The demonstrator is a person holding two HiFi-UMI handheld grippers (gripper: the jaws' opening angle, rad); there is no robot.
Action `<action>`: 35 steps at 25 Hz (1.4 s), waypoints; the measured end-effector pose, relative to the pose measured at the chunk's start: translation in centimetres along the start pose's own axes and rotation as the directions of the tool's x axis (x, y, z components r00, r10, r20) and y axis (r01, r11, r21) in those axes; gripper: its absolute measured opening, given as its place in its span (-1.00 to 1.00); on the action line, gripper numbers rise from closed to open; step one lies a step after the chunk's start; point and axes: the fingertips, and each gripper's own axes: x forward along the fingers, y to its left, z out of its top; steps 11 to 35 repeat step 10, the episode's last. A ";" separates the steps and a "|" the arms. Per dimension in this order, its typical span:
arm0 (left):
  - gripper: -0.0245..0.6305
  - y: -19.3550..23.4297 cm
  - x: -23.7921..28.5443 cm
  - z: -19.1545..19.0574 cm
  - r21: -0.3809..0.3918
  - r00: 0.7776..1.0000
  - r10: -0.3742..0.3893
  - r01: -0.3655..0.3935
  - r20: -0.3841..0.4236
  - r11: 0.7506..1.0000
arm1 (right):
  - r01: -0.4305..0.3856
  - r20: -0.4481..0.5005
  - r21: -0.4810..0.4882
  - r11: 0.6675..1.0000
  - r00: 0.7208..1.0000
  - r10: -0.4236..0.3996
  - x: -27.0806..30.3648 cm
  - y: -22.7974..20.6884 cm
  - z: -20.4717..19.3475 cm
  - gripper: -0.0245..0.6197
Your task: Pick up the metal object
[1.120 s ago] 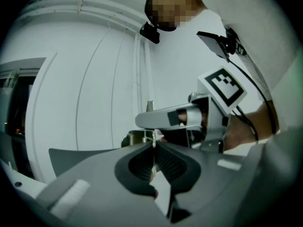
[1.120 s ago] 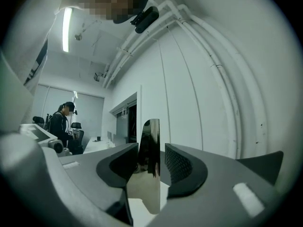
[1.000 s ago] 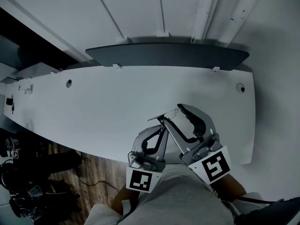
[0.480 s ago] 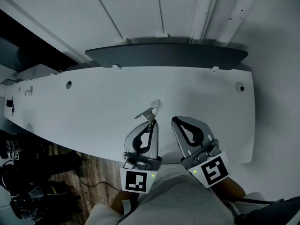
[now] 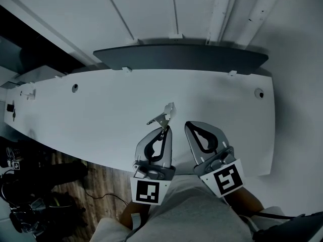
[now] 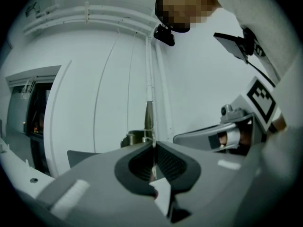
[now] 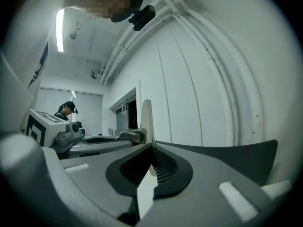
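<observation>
The metal object (image 5: 164, 116) is a small thin bright bracket, held above the white table (image 5: 101, 110). My left gripper (image 5: 164, 130) is shut on its lower end. In the left gripper view the metal object (image 6: 148, 119) stands up as a narrow blade out of the shut jaws. My right gripper (image 5: 187, 125) hovers just to the right of it, shut with nothing between its jaws. From the right gripper view, the metal object (image 7: 146, 119) shows beyond the shut jaw tips, at the end of the left gripper (image 7: 102, 141).
A dark curved panel (image 5: 181, 59) runs along the table's far edge, against the white wall. Two round holes (image 5: 74, 87) (image 5: 259, 94) sit in the tabletop. Dark gear (image 5: 30, 205) lies on the wooden floor at lower left. A person (image 7: 66, 110) stands far off.
The right gripper, open around the metal object a second ago, has drawn back to the right and shut empty. The left gripper keeps the object and has carried it slightly away and up.
</observation>
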 end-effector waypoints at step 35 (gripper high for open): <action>-0.92 -0.1 0.0 0.0 -0.012 1.000 -0.013 0.013 -0.005 1.000 | 0.005 -0.008 -0.005 1.000 1.000 -0.005 0.0 0.0 0.0 -0.92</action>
